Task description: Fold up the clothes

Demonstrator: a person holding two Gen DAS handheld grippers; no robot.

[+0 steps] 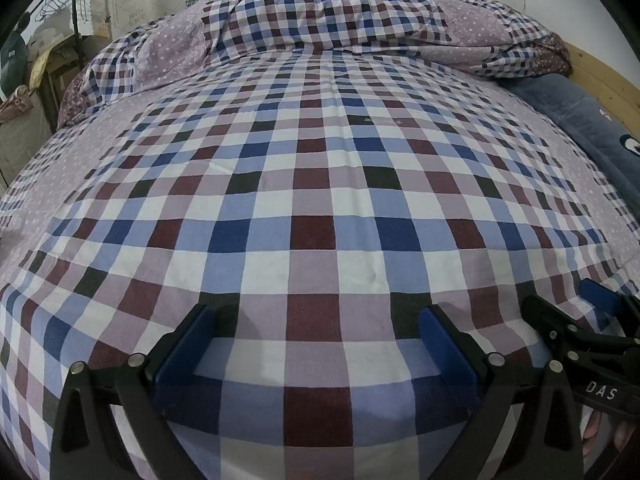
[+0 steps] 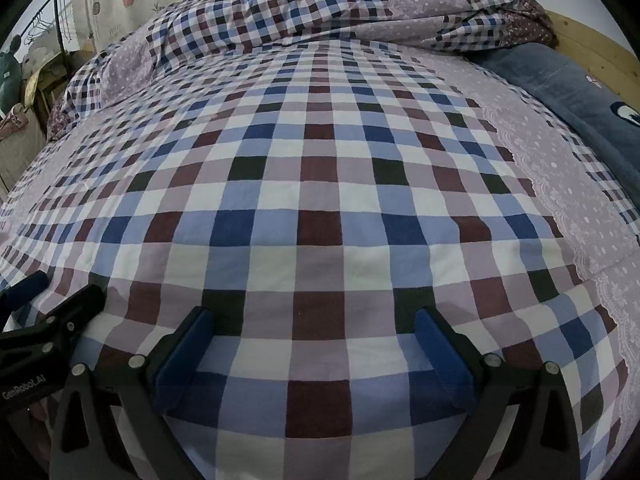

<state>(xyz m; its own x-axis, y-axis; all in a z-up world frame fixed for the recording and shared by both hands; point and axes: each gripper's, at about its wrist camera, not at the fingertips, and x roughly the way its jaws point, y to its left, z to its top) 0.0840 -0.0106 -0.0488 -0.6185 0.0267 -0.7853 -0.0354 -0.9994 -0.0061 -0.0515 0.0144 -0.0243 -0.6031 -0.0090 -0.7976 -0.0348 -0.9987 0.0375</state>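
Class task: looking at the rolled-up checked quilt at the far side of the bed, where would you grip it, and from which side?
Grip the checked quilt along its near lower edge, approaching from the front across the flat checked sheet. That edge faces both open hand-held grippers; the wall blocks its far side.

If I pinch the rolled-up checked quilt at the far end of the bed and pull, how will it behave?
The checked quilt is bunched in soft creased folds, so it would probably sag and unroll rather than lift as one piece. It spans the bed's width, so it is likely bulky for the open left gripper alone; the right gripper is also open.

Bunched quilt (image 1: 340, 16) lies behind the sheet (image 1: 312, 184); blanket (image 1: 592, 132) right.
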